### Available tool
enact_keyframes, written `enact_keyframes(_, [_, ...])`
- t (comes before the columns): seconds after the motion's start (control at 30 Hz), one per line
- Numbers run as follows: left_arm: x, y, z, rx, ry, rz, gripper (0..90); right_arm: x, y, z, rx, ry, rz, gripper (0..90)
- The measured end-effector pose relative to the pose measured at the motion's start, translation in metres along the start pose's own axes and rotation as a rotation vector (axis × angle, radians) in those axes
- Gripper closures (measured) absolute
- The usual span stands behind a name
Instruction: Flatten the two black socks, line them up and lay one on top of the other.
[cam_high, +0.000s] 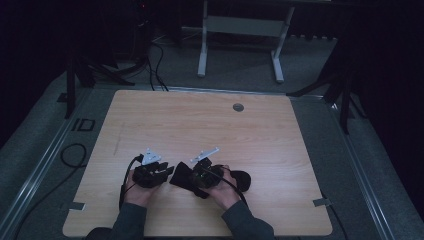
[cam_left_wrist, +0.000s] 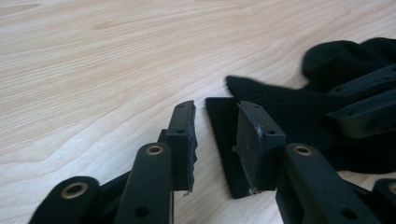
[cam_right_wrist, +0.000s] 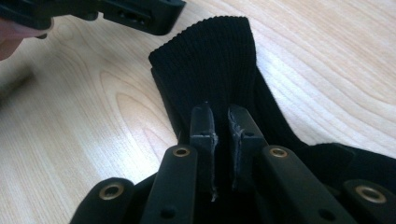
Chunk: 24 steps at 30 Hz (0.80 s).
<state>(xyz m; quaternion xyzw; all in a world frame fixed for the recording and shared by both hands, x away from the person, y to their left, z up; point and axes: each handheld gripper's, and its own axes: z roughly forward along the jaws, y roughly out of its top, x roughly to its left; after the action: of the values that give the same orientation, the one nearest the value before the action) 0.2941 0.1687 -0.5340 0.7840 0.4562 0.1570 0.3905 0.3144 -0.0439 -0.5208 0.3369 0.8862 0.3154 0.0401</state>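
Seen from above, at the left: floor cable (cam_high: 74, 156) looping beside the wooden bench (cam_high: 200, 125), with a small round grommet (cam_high: 238, 107) set near its far edge. Closer to the front edge, left hand (cam_high: 136, 187) wrapped round the left gripper (cam_high: 167, 169), grey three-cornered plate (cam_high: 150, 156) on top, tips aimed rightwards at the cuff end of a black sock (cam_high: 241, 181). Lying flat on the bench near the front, about mid-width, that sock, its cuff towards the left gripper and its rounded end poking out past the right hand (cam_high: 222, 189). Resting on the middle of the sock, the right gripper (cam_high: 192, 176), pointing left.

From the left gripper view: left gripper (cam_left_wrist: 215, 109) low over the bench (cam_left_wrist: 93, 70), fingers (cam_left_wrist: 184, 140) spread, pressing on nothing, bare wood and the corner of the cuff showing in the gap. Just behind the right-hand finger, the sock (cam_left_wrist: 289, 112), its ribbed edge touching or nearly touching that finger; cannot tell which. Further right, the dark links of the right gripper (cam_left_wrist: 364, 105) lying over the knit.

From the right gripper view: at top left, part of the left gripper (cam_right_wrist: 140, 14) just off the cuff. In the middle, the sock (cam_right_wrist: 210, 56) stretching away across the bench (cam_right_wrist: 327, 70), ribbed cuff farthest off. Planted on its leg, the right gripper (cam_right_wrist: 220, 109), fingers (cam_right_wrist: 201, 126) drawn almost together and pinching the black knit in the narrow slit between them
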Motion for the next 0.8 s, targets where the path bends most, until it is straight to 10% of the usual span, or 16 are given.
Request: enact_keyframes(0.8, [-0.016,-0.001,0.014,0.071,-0.027,0.099,74.9,0.003,-0.004,0.017,0.04,-0.003,0.01,81.3])
